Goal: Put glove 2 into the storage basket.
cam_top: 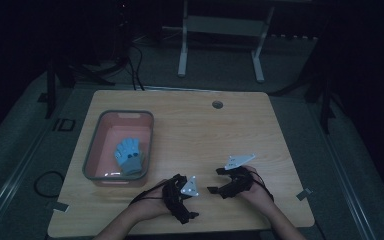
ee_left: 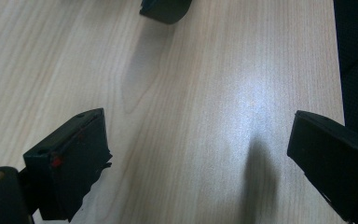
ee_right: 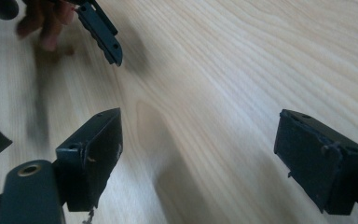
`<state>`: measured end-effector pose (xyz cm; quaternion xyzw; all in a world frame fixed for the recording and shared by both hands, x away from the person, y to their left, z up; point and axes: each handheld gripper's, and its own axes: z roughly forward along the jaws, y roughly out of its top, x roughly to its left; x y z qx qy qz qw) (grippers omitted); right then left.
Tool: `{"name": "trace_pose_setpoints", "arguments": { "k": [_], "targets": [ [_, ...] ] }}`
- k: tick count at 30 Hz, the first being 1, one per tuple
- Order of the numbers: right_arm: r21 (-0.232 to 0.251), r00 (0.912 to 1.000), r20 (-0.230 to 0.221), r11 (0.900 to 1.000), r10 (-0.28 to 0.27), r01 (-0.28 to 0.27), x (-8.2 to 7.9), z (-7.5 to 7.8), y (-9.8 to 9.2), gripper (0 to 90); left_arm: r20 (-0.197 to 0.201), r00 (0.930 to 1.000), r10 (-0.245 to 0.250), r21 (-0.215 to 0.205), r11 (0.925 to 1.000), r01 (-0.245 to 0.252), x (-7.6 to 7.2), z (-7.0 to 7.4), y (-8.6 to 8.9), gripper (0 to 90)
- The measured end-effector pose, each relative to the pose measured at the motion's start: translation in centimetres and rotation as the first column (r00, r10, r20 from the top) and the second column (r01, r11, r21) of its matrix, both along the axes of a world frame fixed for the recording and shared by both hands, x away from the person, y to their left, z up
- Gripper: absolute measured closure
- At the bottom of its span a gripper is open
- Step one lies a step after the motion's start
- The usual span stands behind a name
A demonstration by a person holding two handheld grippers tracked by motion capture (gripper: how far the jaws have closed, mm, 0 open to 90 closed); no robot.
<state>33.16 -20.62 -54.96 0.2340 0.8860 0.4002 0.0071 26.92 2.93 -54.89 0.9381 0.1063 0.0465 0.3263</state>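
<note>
We hold both grippers low over the near edge of the wooden table (cam_top: 230, 125), close to our body and close to each other, and neither has anything in it. The left gripper (cam_top: 192, 192) sits in our left hand (cam_top: 147, 205) with its jaws spread wide; in the left gripper view we see bare wood between the two black jaws and nothing caught there. The right gripper (cam_top: 215, 182) rests in our right hand (cam_top: 257, 192) in the same released way, and the right gripper view shows its jaws well apart above plain tabletop, with part of the other gripper and some fingers (ee_right: 44, 23) farther off at the top left.

The blue glove (cam_top: 129, 156) lies inside the pink bin (cam_top: 92, 150) on the left half of the table, toward the near end of the bin, flat on its floor with the fingers pointing away from us. It is well apart from both grippers, though the left one is the nearer.

We judge this to be a resting or ready pose: the jaws are open because nothing needs holding, and the hands stay near the edge where they block neither the bin nor our sight of it. The glove is in the bin probably because the bin is meant to collect it, so the work looks either finished or about to start from there. If a reach follows, the left gripper has the shorter path over the bin's near wall.
</note>
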Motion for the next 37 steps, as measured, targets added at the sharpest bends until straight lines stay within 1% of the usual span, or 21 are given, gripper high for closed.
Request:
{"name": "trace_pose_setpoints", "arguments": {
  "k": [1,4,6,9,11,14,16,18,20,21,25,30,37],
  "targets": [
    [0.000,1.0000,-0.005,1.000,0.002,-0.002,-0.1,-0.1,-0.2,15.0,0.000,1.0000,-0.001,0.000,1.0000,0.001,-0.1,-0.1,0.0,5.7],
    [-0.005,0.9999,-0.002,1.000,0.012,-0.012,-0.5,-0.5,-0.6,14.7,0.001,0.9999,-0.012,0.006,0.9999,0.012,-0.2,-0.4,-0.1,5.7],
    [0.008,0.9999,0.000,1.000,0.011,-0.011,-0.6,-0.7,-0.9,14.7,-0.002,0.9999,-0.016,-0.003,0.9999,0.016,-0.2,-0.6,-0.1,5.7],
    [0.029,0.9999,0.012,1.000,0.001,-0.002,-0.5,-0.7,-1.1,14.5,0.004,0.9999,-0.014,-0.014,0.9998,0.014,-0.3,-0.8,-0.2,5.7],
    [0.027,0.9998,0.021,1.000,-0.003,0.003,-0.5,-0.7,-1.3,14.3,0.015,0.9997,-0.019,-0.012,0.9998,0.019,-0.3,-0.8,-0.2,5.7],
    [0.020,0.9994,0.033,1.000,-0.011,0.010,-0.6,-0.8,-1.5,14.1,0.009,0.9997,-0.022,-0.026,0.9994,0.022,-0.3,-1.0,-0.1,5.7],
    [0.007,0.9989,0.044,1.000,-0.017,0.017,-0.6,-0.8,-1.8,13.8,0.019,0.9997,-0.017,-0.021,0.9996,0.017,-0.4,-1.1,-0.1,5.7],
    [0.005,0.9984,0.051,1.000,-0.024,0.024,-0.6,-0.8,-2.0,13.7,0.038,0.9992,-0.016,-0.024,0.9996,0.016,-0.4,-1.2,0.0,5.7],
    [0.003,0.9981,0.054,1.000,-0.030,0.030,-0.6,-0.8,-2.1,13.7,0.038,0.9992,-0.016,-0.024,0.9996,0.016,-0.4,-1.2,0.0,5.7],
    [0.011,0.9978,0.053,0.999,-0.039,0.038,-0.5,-0.7,-2.3,13.6,0.046,0.9990,-0.004,-0.053,0.9986,0.006,-0.4,-1.1,0.1,5.8],
    [0.012,0.9972,0.061,0.999,-0.044,0.044,-0.4,-0.7,-2.5,13.6,0.048,0.9988,0.003,-0.059,0.9983,0.000,-0.3,-1.1,0.3,5.8],
    [0.006,0.9966,0.067,0.999,-0.048,0.048,-0.3,-0.8,-2.5,13.6,0.042,0.9989,0.018,-0.088,0.9960,-0.015,-0.5,-1.1,0.6,5.8],
    [0.003,0.9964,0.066,0.999,-0.054,0.054,-0.2,-0.9,-2.5,13.6,0.044,0.9989,0.019,-0.094,0.9954,-0.015,-0.5,-1.1,0.8,5.8]
  ]
}}
